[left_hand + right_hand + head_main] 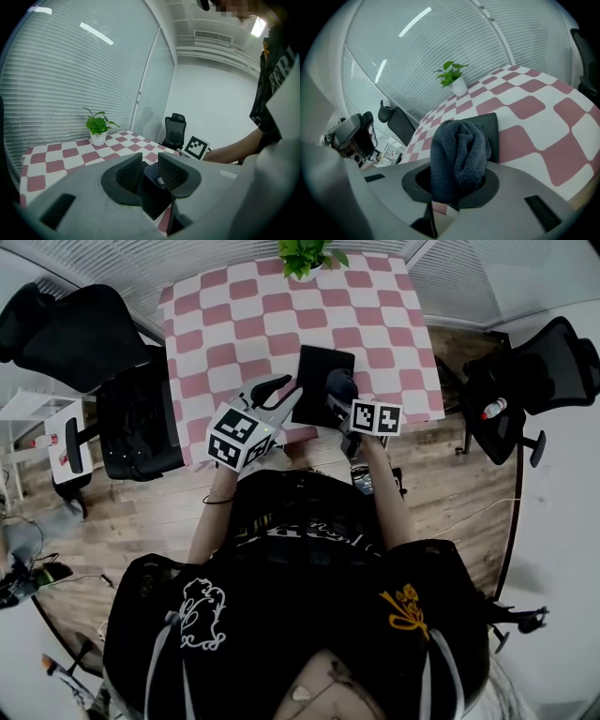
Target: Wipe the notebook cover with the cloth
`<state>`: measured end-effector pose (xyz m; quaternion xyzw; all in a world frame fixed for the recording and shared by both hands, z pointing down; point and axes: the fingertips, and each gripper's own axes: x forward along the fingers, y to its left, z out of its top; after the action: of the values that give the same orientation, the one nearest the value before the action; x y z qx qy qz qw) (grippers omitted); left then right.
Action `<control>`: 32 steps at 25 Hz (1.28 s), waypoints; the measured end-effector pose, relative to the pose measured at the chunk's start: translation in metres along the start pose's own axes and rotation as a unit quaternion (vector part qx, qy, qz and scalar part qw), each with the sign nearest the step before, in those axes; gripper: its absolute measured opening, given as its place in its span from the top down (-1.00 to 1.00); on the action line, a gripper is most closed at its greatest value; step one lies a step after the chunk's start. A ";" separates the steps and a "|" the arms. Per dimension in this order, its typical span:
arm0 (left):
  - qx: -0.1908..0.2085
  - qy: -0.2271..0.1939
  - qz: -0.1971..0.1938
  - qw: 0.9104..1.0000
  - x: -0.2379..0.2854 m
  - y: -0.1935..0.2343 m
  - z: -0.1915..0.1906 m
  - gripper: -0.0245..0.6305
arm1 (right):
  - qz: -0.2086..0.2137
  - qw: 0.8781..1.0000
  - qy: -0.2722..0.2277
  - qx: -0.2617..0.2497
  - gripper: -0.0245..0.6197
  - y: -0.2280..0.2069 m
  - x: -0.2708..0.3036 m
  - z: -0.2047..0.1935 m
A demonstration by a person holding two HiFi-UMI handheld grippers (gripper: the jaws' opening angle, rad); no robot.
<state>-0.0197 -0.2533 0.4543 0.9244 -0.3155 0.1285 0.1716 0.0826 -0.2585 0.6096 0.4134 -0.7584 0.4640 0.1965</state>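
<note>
A black notebook [316, 381] lies on the pink-and-white checked table [234, 334], near its front edge. My right gripper [339, 395] is shut on a bunched dark blue cloth [341, 383] over the notebook's right side. In the right gripper view the cloth [459, 150] stands up between the jaws of this gripper [457, 176], with the notebook [490, 125] just behind it. My left gripper [284, 386] is at the notebook's left edge. Its jaws [150, 169] stand a little apart and hold nothing; the notebook [152, 199] and cloth [152, 172] show through the gap.
A potted green plant [305, 254] stands at the table's far edge. Black office chairs sit to the left [103, 348] and right [548, 367] of the table. A white rack [67, 437] is on the floor at far left.
</note>
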 end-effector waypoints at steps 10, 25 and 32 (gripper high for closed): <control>0.000 0.004 0.005 1.000 -0.005 0.005 -0.003 0.58 | 0.066 0.994 0.051 -0.065 0.70 0.077 0.037 -0.023; -0.008 0.019 -0.003 1.000 -0.003 0.008 -0.014 0.58 | 0.079 0.990 0.104 -0.062 0.70 0.083 0.058 -0.070; -0.006 0.022 -0.013 1.000 0.007 0.001 -0.014 0.58 | 0.075 0.993 0.081 -0.035 0.70 0.067 0.045 -0.067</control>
<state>-0.0170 -0.2521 0.4697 0.9243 -0.3008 0.1445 0.1854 -0.0035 -0.2053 0.6371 0.3094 -0.7849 0.4821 0.2363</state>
